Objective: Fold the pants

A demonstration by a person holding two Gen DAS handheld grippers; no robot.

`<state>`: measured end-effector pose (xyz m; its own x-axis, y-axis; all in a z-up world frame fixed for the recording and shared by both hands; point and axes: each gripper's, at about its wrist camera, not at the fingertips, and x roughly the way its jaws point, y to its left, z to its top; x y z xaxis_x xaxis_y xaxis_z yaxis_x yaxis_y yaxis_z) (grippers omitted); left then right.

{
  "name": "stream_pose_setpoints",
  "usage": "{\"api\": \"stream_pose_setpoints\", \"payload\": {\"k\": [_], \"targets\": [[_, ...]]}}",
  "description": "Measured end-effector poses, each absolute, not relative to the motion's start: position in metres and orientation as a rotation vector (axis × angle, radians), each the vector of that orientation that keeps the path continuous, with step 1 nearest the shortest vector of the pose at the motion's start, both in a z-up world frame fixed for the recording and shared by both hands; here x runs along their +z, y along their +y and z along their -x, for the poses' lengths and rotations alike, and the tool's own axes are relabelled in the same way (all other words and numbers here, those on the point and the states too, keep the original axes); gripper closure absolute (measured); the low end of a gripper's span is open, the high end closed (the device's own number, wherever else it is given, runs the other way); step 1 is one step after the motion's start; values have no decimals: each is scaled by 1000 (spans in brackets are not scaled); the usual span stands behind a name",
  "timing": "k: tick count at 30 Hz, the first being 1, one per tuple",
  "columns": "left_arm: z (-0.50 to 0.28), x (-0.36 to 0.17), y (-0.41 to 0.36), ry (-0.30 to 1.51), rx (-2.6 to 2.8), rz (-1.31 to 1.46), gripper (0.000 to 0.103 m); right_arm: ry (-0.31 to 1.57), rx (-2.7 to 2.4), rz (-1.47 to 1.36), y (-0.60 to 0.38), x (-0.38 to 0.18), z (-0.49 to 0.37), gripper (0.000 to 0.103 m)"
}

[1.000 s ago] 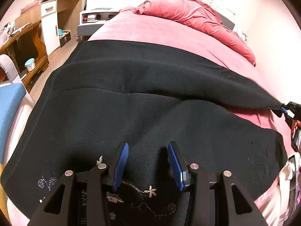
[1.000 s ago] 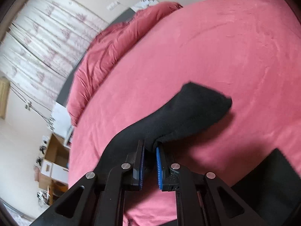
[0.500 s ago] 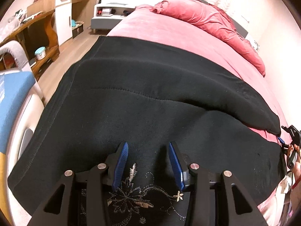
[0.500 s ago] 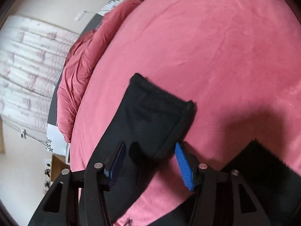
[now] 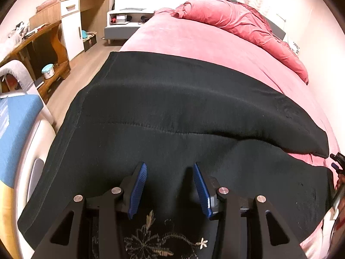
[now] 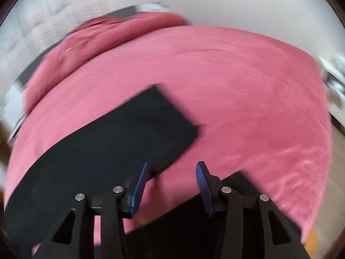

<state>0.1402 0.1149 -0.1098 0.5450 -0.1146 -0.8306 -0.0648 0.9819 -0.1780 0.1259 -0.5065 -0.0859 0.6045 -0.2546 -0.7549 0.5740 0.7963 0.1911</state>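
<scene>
Black pants (image 5: pixel 172 112) lie spread across the pink bed (image 5: pixel 194 38), both legs side by side, with pale embroidery (image 5: pixel 151 239) at the near end. My left gripper (image 5: pixel 170 185) is open and empty, just above the pants near the embroidery. In the right wrist view, the far leg's end (image 6: pixel 133 133) lies flat on the bed (image 6: pixel 248 90). My right gripper (image 6: pixel 172 183) is open and empty, hovering just behind that leg end, above a second black part (image 6: pixel 215 215). The right gripper also shows at the left wrist view's right edge (image 5: pixel 336 161).
A crumpled pink duvet (image 5: pixel 237 21) lies at the head of the bed. Wooden desk and cabinet (image 5: pixel 54 32) stand left across a strip of floor. A blue-cushioned seat (image 5: pixel 15 125) sits at the near left. The right wrist view is motion-blurred.
My right gripper opened, let go of the pant leg end, and pulled back and swung; the leg now lies flat. My left gripper stayed open and moved forward over the pants.
</scene>
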Motion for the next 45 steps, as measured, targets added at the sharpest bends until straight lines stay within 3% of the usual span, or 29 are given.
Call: {"api": "stream_pose_setpoints", "payload": {"k": [2, 8, 17, 27, 36, 40, 45], "targets": [[-146, -108, 116, 997, -25, 191, 57, 802, -402, -379, -473, -80, -131, 46], [-182, -90, 118, 1014, 4, 183, 52, 925, -234, -235, -389, -85, -158, 44], [-232, -61, 126, 992, -19, 258, 50, 910, -173, -125, -315, -65, -153, 36], [-330, -79, 153, 1070, 53, 252, 50, 960, -200, 15, -296, -58, -220, 36], [-385, -121, 196, 1213, 158, 437, 50, 1041, -239, 31, -292, -73, -294, 34], [-392, -132, 191, 1244, 159, 403, 50, 1098, -252, -35, -298, -85, -316, 33], [-404, -137, 184, 1272, 162, 322, 50, 1154, -262, -196, -314, -91, -334, 24]]}}
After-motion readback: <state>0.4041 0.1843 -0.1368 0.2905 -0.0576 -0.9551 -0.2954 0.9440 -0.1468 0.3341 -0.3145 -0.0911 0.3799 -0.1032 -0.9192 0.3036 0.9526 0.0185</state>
